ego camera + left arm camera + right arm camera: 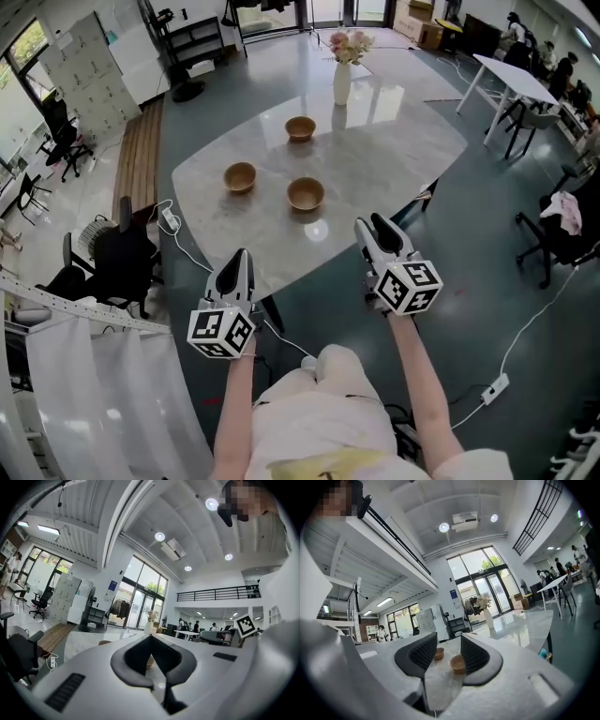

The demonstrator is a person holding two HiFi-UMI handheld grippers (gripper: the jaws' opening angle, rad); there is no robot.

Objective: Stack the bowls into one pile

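Wooden bowls [306,193] empty, apart; vase [342,84] holds flowers [348,44]; left tongs [242,255] pressed together, right tongs [370,225] spread.

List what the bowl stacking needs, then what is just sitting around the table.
For the job: far bowl, left bowl, near bowl, left hand-held gripper, right hand-held gripper.

Just lying about: vase on the table, black chair beside it.
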